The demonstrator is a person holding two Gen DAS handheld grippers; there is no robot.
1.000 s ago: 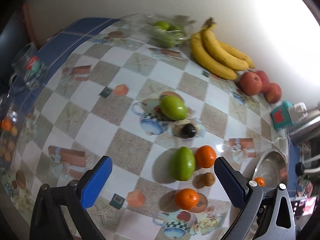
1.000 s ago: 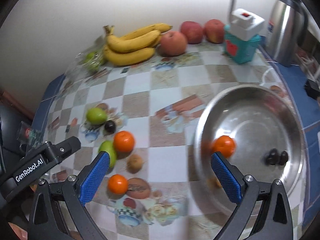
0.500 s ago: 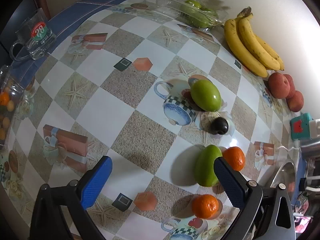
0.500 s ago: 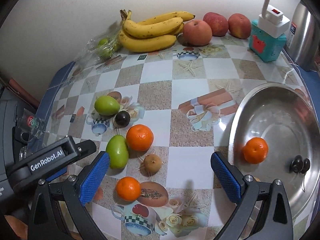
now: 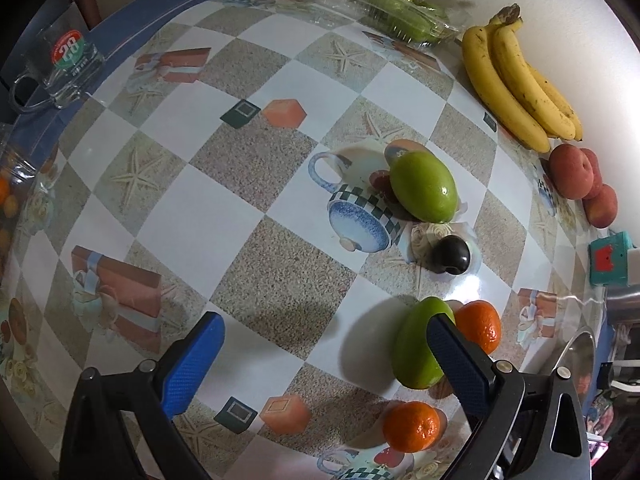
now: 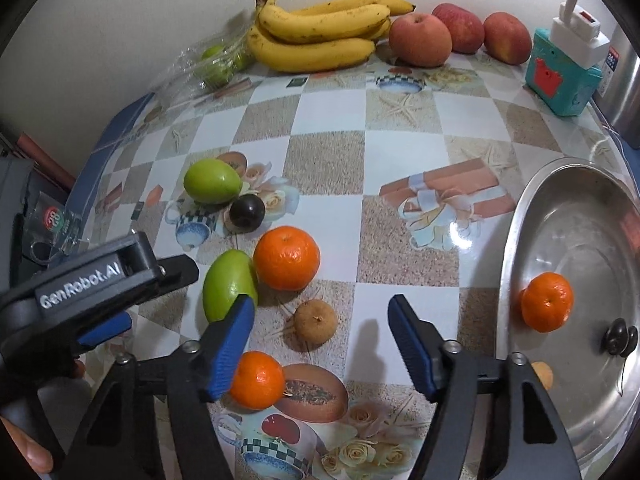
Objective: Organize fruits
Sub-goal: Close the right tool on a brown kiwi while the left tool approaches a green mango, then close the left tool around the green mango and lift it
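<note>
On the checked tablecloth lie two green fruits [image 6: 212, 182] [image 6: 229, 290], a dark plum [image 6: 247, 213], a large orange [image 6: 287, 258], a small orange [image 6: 257, 379] and a small brown fruit [image 6: 315, 323]. My right gripper [image 6: 320, 303] hovers over the brown fruit. Its jaws are closing with that fruit seen between them, and the pads touch nothing. The left gripper [image 5: 325, 320] is open above bare cloth. Its right finger [image 5: 456, 356] overlaps the nearer green fruit [image 5: 416, 344]. A steel bowl [image 6: 580, 216] on the right holds one orange [image 6: 547, 302] and a small dark fruit [image 6: 621, 337].
Bananas [image 6: 320, 36] and three apples [image 6: 420, 36] line the back wall beside a clear box of green fruit [image 5: 400, 12]. A teal box with a white plug [image 6: 560, 68] and a steel kettle stand back right. A glass mug [image 5: 68, 64] sits at the left edge.
Both grippers have come down closer to the table and the fruit cluster. The right gripper's jaws have narrowed from wide open. The left jaws kept their width.
</note>
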